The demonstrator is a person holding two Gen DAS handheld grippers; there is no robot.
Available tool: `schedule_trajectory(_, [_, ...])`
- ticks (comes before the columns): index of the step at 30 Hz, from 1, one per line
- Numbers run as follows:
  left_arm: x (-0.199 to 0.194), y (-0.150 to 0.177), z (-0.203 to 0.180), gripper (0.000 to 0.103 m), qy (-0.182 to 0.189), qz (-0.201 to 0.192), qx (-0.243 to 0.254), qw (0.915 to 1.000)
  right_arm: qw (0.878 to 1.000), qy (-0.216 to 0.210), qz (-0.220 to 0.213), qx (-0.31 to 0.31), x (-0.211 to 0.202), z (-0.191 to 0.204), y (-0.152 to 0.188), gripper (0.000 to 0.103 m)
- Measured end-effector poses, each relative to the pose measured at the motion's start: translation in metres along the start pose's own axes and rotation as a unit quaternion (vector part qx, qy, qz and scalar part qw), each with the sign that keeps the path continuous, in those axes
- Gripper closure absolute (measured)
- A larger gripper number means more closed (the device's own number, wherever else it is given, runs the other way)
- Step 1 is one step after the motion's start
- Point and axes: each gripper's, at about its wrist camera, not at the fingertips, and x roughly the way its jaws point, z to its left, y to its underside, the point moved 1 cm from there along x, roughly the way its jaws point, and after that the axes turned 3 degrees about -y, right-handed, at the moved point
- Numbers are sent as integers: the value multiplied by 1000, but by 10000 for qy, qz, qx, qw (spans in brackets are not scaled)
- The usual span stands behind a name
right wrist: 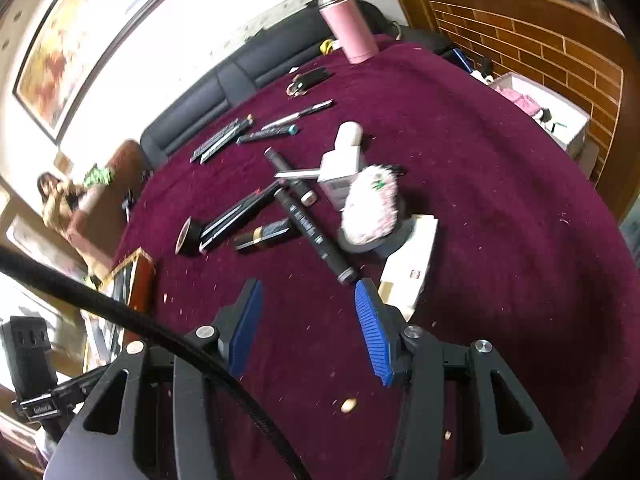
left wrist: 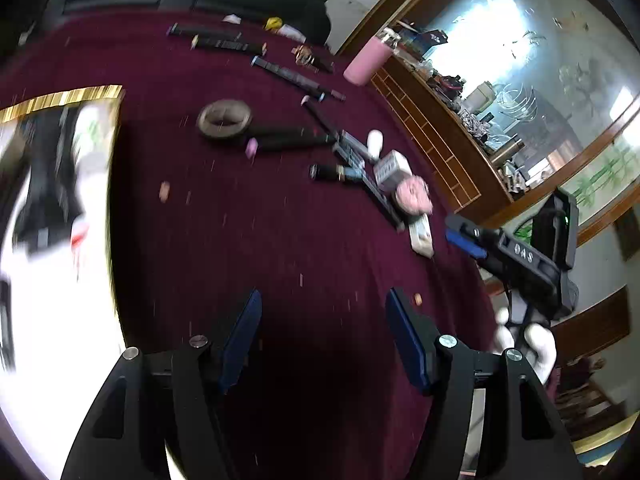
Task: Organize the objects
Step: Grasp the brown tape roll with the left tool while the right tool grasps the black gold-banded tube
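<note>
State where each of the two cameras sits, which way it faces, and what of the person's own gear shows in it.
Left wrist: on the left claw, angled down over the maroon cloth; its open blue pads, the right claw and a white-gloved hand show.
Right wrist: on the right claw, angled down at the clutter; its open pads and a black cable show.
Shared: pink bottle, tape roll.
</note>
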Motion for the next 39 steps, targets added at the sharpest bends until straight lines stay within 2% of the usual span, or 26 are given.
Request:
schedule_trajectory(3, [10, -32, 2, 45, -276, -211, -28, 9994, 9999, -95, -85, 62, 9, -5, -6, 56])
schedule_trajectory(6, [23, -67, 15, 45, -722, -481, -162, 9961, 9997, -208, -118, 105, 19, -7, -10, 56])
schedule_trajectory(10, [51, -100, 48, 45, -1061, -484, -697, 9907, 9990, -414, -85, 117, 32, -13, -13, 56])
schedule_trajectory(12, [65, -115, 64, 45, -1413, -488, -885, 9848, 9987, -495, -76, 93, 37, -14, -13, 56])
schedule_trajectory(14, [73, -122, 74, 45, -1955, -576, -717, 9764, 9983, -568, -69, 53, 40, -17, -13, 56])
schedule_trajectory(15, [78, -126, 76, 45, -2085, -589, -635, 9742, 9982, -590, -75, 34, 41, -17, -13, 56])
schedule_trajectory(21, [104, -130, 81, 45, -2468, -338, 92, 9684, 9973, -732, 9, 53, 48, -21, -8, 53])
schedule_trajectory(23, [113, -132, 76, 46, -2436, -182, 272, 9693, 9973, -735, 4, 13, 49, -21, -7, 53])
schedule_trajectory(25, [125, -132, 68, 46, -2591, -102, 575, 9641, 9972, -749, 20, 2, 51, -22, -8, 53])
schedule_trajectory(27, [130, -132, 57, 47, -2426, -69, 762, 9671, 9971, -759, 44, 7, 53, -22, -8, 53])
schedule_trajectory(29, [133, -128, 45, 61, -2327, -22, 1013, 9673, 9972, -748, 55, -7, 53, -22, -7, 53])
schedule_trajectory(30, [133, -125, 38, 80, -2214, 15, 1169, 9682, 9973, -730, 55, -23, 54, -22, -7, 53])
schedule_trajectory(31, [135, -122, 31, 89, -2163, 75, 1309, 9675, 9975, -708, 52, -45, 54, -21, -7, 53])
schedule_trajectory(32, [135, -116, 24, 92, -2049, 154, 1439, 9680, 9977, -677, 47, -77, 54, -20, -6, 53])
schedule_trajectory(34, [131, -107, 15, 96, -1787, 183, 1464, 9728, 9979, -628, 37, -134, 54, -18, -5, 53])
schedule_trajectory(39, [110, -89, 7, 97, -1458, 101, 1336, 9802, 9983, -547, 18, -190, 52, -16, -4, 53])
